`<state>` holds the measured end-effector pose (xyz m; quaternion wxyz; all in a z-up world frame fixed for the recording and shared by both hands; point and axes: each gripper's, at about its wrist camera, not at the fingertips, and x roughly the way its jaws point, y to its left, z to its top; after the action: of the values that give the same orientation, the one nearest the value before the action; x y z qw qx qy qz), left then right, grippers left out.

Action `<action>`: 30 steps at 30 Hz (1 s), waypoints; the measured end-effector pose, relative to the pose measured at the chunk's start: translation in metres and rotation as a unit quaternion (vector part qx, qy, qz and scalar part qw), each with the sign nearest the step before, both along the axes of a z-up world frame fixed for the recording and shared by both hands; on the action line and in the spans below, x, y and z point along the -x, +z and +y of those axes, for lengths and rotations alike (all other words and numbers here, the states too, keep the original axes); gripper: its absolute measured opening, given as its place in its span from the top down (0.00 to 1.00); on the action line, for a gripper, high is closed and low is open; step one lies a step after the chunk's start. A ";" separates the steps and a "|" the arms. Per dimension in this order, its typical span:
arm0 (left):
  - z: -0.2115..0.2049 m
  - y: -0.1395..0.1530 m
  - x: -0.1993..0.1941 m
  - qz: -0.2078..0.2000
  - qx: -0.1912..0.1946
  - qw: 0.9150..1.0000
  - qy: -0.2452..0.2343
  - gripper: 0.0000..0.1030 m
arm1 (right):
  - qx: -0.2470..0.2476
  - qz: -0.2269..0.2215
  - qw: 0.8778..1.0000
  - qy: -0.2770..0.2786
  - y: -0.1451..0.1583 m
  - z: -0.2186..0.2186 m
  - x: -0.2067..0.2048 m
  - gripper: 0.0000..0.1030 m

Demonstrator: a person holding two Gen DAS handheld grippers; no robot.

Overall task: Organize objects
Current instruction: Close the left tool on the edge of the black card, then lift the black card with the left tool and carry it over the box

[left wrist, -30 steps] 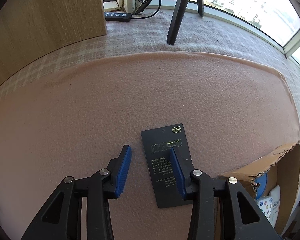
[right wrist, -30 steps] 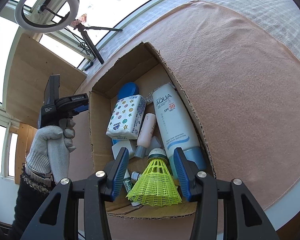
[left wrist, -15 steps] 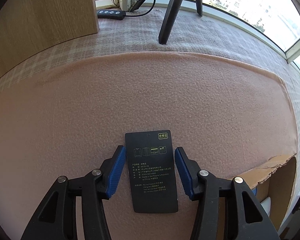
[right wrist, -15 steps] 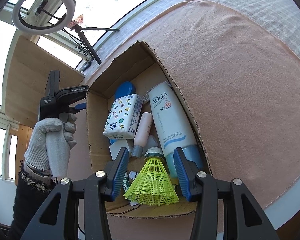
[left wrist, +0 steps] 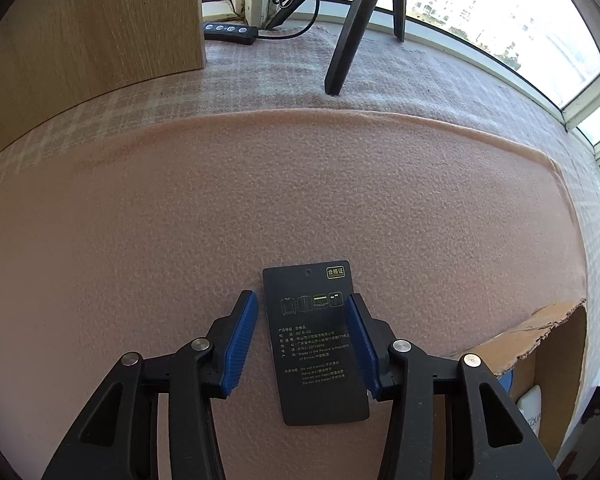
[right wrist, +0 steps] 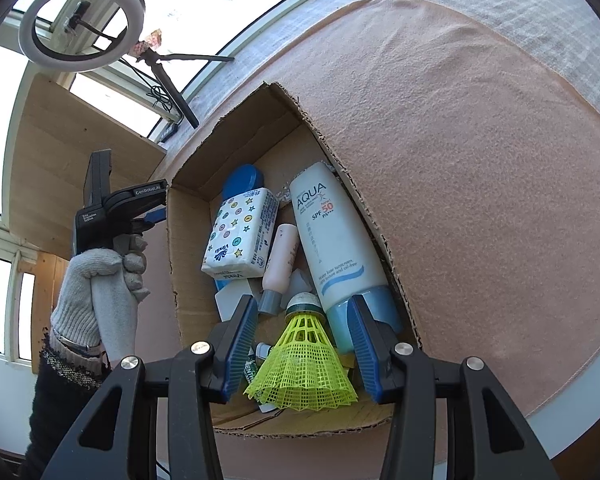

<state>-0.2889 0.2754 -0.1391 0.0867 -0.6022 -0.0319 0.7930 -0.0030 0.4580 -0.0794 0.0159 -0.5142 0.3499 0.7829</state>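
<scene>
Here, in the left wrist view, the left gripper (left wrist: 302, 340) straddles the flat black tag (left wrist: 314, 342) on the pink cloth (left wrist: 340, 184), its jaws just closing, not yet pinching; such thin card could slip. In the right wrist view, the right gripper (right wrist: 302, 340) hangs half-open and empty over the yellow shuttlecock (right wrist: 302, 364) in the cardboard box (right wrist: 188, 264).

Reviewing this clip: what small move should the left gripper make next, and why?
Probably lower and close the left gripper on the black hang tag: it lies flat on the pink cloth, between open jaws.
</scene>
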 end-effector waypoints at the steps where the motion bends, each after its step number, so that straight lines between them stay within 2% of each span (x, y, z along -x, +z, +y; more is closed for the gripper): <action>1: 0.003 0.000 -0.002 -0.001 0.007 1.000 -0.004 0.52 | 0.001 -0.001 1.000 0.002 0.000 -0.002 0.001 0.58; 5: 0.010 0.001 -0.007 0.012 0.017 1.000 -0.014 0.52 | 0.001 0.000 1.000 0.011 0.001 -0.008 0.004 0.58; 9: 0.010 -0.003 -0.012 0.025 0.041 0.998 -0.048 0.51 | 0.004 0.000 1.000 0.012 0.000 -0.008 0.002 0.58; 17: -0.024 -0.004 -0.030 0.043 0.053 0.995 -0.077 0.50 | 0.005 0.002 1.000 0.004 0.005 -0.007 0.002 0.58; 22: -0.049 -0.005 -0.028 0.021 0.047 0.997 -0.054 0.50 | 0.001 0.006 1.000 0.010 0.010 -0.012 0.004 0.58; 26: -0.063 -0.003 -0.033 0.001 0.009 1.000 -0.017 0.52 | 0.002 0.007 1.000 0.016 0.010 -0.019 0.007 0.58; 30: -0.064 -0.004 -0.041 -0.009 0.007 1.000 0.010 0.52 | 0.004 0.009 1.000 0.024 0.010 -0.025 0.010 0.58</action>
<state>-0.2480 0.2115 -0.1431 0.0744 -0.6096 -0.0328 0.7885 -0.0134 0.4330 -0.0693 -0.0084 -0.5154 0.3406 0.7863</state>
